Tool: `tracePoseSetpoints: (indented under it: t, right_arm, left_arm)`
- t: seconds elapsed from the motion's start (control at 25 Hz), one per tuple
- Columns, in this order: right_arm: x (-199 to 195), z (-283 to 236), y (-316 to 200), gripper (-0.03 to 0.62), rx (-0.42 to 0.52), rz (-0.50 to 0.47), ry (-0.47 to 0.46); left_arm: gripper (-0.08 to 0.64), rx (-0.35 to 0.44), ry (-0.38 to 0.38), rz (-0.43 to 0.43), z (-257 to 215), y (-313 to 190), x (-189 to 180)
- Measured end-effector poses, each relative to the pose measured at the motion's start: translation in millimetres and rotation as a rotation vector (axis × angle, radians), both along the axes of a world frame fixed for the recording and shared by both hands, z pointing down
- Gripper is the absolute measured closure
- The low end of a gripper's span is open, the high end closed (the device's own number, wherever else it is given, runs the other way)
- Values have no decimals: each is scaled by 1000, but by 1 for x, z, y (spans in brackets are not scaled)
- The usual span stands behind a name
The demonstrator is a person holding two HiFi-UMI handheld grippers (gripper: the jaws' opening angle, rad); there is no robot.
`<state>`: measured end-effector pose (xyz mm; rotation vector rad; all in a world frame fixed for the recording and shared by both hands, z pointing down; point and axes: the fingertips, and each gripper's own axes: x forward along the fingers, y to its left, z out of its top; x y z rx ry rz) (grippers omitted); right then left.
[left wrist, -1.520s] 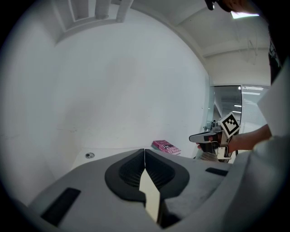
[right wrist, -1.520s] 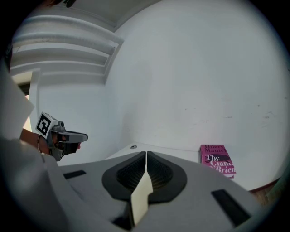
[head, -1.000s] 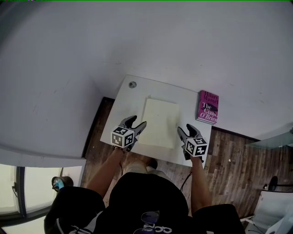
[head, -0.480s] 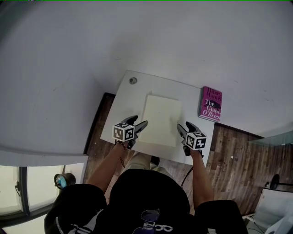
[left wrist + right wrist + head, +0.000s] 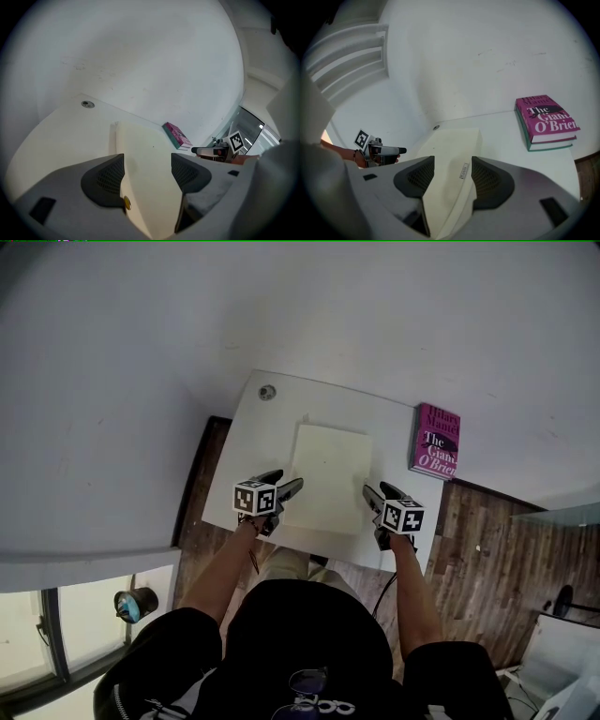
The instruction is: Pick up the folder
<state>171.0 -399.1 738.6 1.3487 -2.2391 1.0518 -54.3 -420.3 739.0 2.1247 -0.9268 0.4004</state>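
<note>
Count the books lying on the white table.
1: a pink book at the table's far right corner, beside the cream folder. Another could be hidden under it.

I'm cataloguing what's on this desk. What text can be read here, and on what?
"The Giant O'Brien": cover of the pink book.
"Hilary Mantel": faint, above that title.
Small label on the cream folder: too small to read.

Folder (image 5: 328, 479) lies on table (image 5: 255, 442); book (image 5: 437, 441) at its right.
</note>
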Motion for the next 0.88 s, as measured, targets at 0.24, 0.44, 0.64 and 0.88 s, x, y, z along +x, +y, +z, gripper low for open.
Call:
tracePoseSetpoints:
  t: [0.24, 0.44, 0.64, 0.88]
  right_arm:
    - [-5, 28, -8, 345, -59, -11, -6]
    - [-6, 50, -13, 344, -113, -23, -18]
    - [-8, 66, -15, 344, -142, -51, -34]
    - [-10, 75, -18, 344, -186, -47, -108]
  left_arm:
    - [265, -57, 2, -1, 25, -8, 0]
    - [265, -102, 12, -5, 44, -13, 1]
    - [265, -136, 30, 5, 57, -17, 5]
    - [265, -165, 40, 22, 64, -22, 8]
